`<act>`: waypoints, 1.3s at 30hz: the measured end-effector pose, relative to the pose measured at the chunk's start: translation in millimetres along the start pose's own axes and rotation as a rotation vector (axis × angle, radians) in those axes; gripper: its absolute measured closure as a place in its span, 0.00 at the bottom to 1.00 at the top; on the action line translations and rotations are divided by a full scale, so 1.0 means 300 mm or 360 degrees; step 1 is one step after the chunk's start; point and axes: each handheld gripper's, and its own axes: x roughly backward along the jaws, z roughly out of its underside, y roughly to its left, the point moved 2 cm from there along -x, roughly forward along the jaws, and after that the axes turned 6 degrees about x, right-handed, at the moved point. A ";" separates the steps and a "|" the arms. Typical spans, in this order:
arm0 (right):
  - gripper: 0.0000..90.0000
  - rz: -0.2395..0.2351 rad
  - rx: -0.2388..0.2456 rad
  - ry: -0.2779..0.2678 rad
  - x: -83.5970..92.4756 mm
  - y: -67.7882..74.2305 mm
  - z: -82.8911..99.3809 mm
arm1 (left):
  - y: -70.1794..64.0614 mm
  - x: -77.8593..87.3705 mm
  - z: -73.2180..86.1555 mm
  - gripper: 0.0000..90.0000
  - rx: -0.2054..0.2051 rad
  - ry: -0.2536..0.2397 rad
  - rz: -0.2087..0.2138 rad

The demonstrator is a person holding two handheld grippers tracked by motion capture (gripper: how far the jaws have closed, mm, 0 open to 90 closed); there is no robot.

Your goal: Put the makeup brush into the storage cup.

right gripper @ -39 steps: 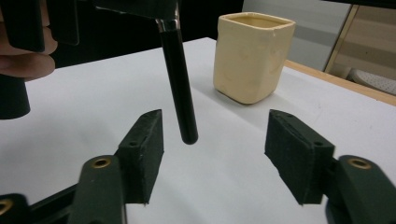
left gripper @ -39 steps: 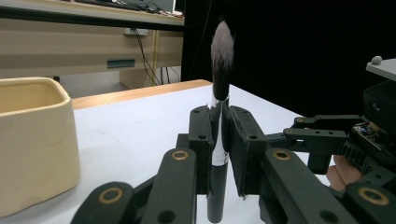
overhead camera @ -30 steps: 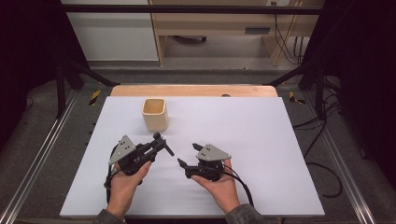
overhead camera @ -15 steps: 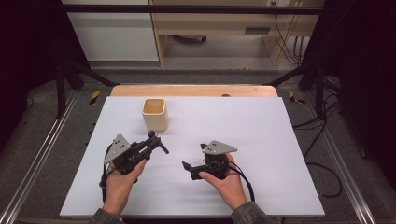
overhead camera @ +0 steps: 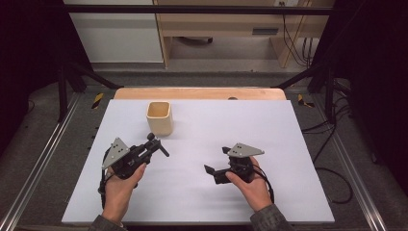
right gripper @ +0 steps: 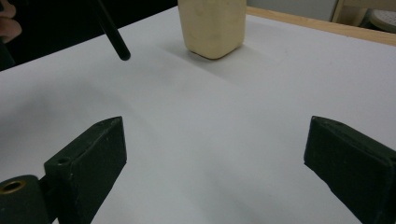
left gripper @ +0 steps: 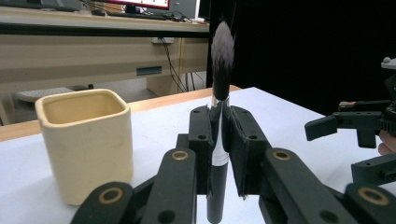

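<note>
Bench first: a wide white sheet lay over a light wooden top, whose far edge showed as a tan strip behind the sheet. On the sheet's far left part stood a cream, square-sided ceramic cup, upright and open at the top.

Nearer the person, two black two-jaw tools were held over the sheet, well apart from each other. The left claw, in the person's left hand, pointed up and away toward the cup, stopping just short of it. Its jaws were closed tight on a slim black-handled brush with a dark soft tuft; in the left gripper view the brush stood upright between the jaws, tuft uppermost and handle end hanging below them, with the cup just to the left and a little beyond.

The right claw, in the right hand, pointed left across the sheet. Its jaws stood wide apart with nothing between them; in the right gripper view only bare white sheet lay in the gap, with the cup and the brush's handle end farther off.
</note>
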 end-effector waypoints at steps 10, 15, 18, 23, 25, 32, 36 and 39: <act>0.07 0.0111 0.0001 0.0025 0.061 -0.058 0.027 | 0.020 0.019 -0.010 0.88 -0.0009 -0.0015 -0.0045; 0.06 0.0150 0.0010 0.0043 0.087 -0.081 0.044 | 0.031 0.023 -0.008 0.88 -0.0006 -0.0011 -0.0065; 0.06 0.0187 0.0025 0.0038 0.106 -0.097 0.054 | 0.035 0.026 -0.010 0.88 0.0003 -0.0017 -0.0074; 0.05 0.0227 0.0048 0.0029 0.135 -0.115 0.071 | 0.045 0.034 -0.013 0.88 0.0003 -0.0020 -0.0097; 0.05 0.0242 0.0057 0.0043 0.146 -0.122 0.080 | 0.049 0.036 -0.013 0.88 0.0009 -0.0022 -0.0103; 0.05 0.0300 0.0076 0.0049 0.193 -0.151 0.108 | 0.061 0.044 -0.015 0.88 0.0016 -0.0028 -0.0125; 0.06 0.0371 0.0094 0.0037 0.218 -0.172 0.122 | 0.062 0.043 -0.013 0.88 0.0029 -0.0028 -0.0128; 0.06 0.0389 0.0080 0.0012 0.239 -0.182 0.131 | 0.061 0.043 -0.018 0.88 0.0033 -0.0032 -0.0134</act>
